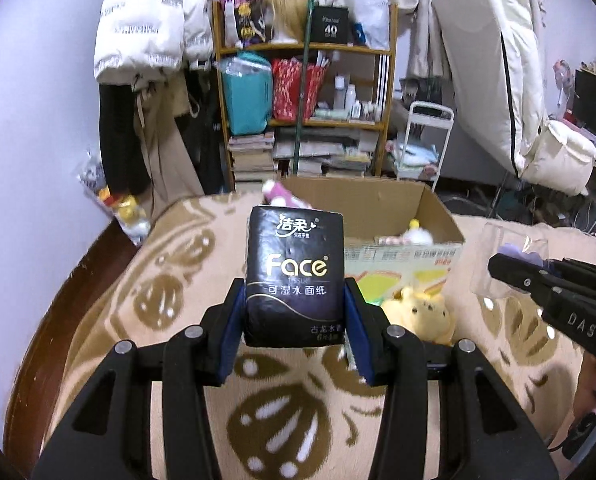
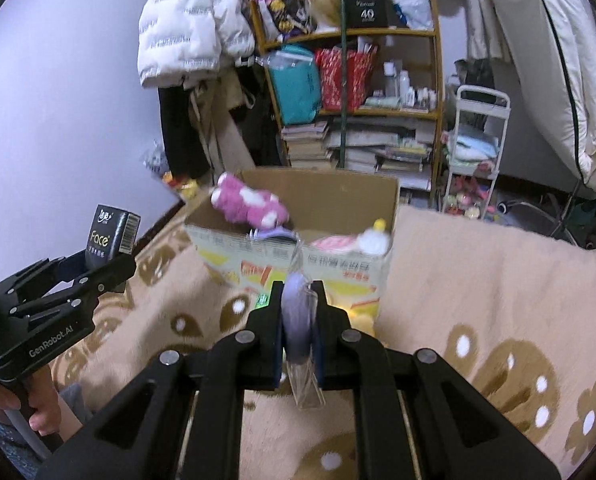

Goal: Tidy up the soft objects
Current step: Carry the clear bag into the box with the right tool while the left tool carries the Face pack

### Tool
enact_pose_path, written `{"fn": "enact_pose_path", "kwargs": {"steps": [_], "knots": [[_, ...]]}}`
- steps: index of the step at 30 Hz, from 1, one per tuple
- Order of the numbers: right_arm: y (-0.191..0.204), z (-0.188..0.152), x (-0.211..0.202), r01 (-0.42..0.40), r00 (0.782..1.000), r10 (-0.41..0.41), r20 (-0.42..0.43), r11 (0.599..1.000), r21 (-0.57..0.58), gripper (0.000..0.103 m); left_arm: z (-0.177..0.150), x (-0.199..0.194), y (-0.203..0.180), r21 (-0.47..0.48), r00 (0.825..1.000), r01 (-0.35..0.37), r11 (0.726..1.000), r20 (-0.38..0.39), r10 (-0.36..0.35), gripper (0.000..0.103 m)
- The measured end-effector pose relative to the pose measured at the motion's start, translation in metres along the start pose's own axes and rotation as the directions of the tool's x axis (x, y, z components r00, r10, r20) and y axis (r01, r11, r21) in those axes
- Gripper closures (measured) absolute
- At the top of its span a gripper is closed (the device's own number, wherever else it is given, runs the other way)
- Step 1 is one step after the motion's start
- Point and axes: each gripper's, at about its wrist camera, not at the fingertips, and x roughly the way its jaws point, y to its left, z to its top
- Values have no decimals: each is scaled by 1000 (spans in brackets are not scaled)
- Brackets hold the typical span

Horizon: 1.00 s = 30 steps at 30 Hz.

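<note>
left wrist view — left claw (image 1: pixel 294 316) clamped round black tissue pack (image 1: pixel 294 276) — cardboard box (image 1: pixel 417 240) beyond

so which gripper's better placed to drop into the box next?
Probably right: the right gripper, shut on the clear-wrapped purple item, faces the cardboard box head-on; the left gripper holds its tissue pack off to the side.

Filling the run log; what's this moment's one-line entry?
left gripper: holds tissue pack | right gripper: holds clear pouch | box: ahead, open

The cardboard box (image 2: pixel 337 200) stands open-topped, a pink plush (image 2: pixel 250 204) crowding its left corner.
</note>
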Motion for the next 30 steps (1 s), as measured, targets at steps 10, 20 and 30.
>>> {"fn": "enact_pose_path", "kwargs": {"steps": [10,20,30], "knots": [[-3,51,0,10,996,-6,90,999,-41,91,40,13,-3,35,997,-18,999,81,15,58],[-4,94,15,2,990,10,143,996,-86,91,76,45,-8,70,991,-43,997,131,34,58],[-24,93,52,-11,992,16,124,999,-42,90,75,86,-6,53,996,-12,999,93,7,58]]}}
